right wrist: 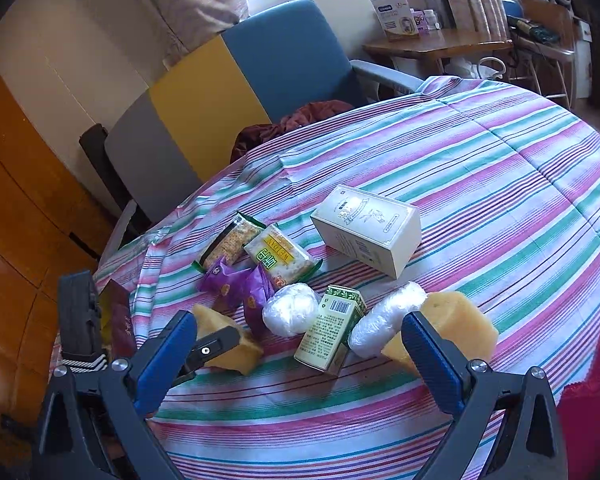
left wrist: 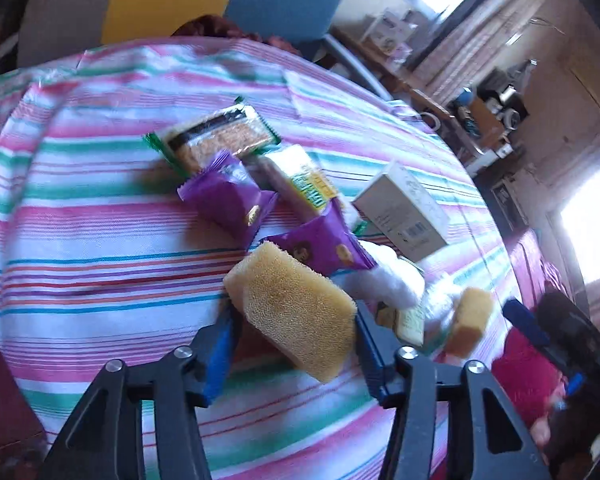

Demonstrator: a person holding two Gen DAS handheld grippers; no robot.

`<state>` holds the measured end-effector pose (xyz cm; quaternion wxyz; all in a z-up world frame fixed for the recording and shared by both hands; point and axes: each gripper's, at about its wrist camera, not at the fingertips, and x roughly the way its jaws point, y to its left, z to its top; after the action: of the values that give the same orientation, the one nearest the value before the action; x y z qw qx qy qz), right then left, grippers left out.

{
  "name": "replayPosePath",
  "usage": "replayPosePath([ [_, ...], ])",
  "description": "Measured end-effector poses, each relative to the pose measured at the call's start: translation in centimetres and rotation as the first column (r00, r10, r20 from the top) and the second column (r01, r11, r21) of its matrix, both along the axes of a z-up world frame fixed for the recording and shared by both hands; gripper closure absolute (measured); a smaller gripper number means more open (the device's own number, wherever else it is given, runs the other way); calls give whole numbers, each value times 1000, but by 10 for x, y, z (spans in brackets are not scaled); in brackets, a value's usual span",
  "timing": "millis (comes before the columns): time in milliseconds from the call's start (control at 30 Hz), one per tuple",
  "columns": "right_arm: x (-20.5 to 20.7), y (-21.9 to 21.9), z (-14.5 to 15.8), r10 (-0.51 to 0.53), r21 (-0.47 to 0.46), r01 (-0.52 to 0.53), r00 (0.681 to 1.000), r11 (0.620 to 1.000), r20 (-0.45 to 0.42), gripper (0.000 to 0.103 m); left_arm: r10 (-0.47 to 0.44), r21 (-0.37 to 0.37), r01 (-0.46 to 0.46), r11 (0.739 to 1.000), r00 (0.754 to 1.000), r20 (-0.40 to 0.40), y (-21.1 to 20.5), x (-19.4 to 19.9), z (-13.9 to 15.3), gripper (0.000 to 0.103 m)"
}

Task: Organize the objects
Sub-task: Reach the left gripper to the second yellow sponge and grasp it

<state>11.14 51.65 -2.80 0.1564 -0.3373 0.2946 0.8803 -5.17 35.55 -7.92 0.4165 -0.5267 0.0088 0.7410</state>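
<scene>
My left hand-held gripper [left wrist: 294, 334] seems to pinch the sponge [left wrist: 292, 312] by its edges; I fear it slips onto the purple packets [left wrist: 320, 248] just beyond.

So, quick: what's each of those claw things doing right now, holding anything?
Left gripper: closed on a yellow sponge.
Right gripper: open, holding nothing.
</scene>
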Motion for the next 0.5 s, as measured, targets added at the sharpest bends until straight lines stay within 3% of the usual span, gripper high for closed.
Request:
replayPosePath([
  [200, -10, -12, -2, 44, 47, -47, 997, 998, 58, 2, -38, 31, 42, 999, 994, -100, -45, 18, 27, 51],
  [300, -19, -21, -5, 95, 44, -100, 991, 994, 94, 10, -33, 36, 38, 999, 989, -147, -72, 25, 39, 51],
  [367, -28, -30, -9, 140, 16, -143, 984, 990, 110, 27, -22, 38, 29, 999, 985, -174, -89, 29, 46, 51],
  [433, -40, -43, -13, 199, -38, -195, 973, 980, 114, 36, -12, 46, 21, 999, 980, -198, -105, 34, 53, 51],
  [500, -54, -56, -19, 250, -95, -239, 961, 966, 119, 36, 5, 54, 7, 999, 976, -219, -120, 37, 59, 51],
])
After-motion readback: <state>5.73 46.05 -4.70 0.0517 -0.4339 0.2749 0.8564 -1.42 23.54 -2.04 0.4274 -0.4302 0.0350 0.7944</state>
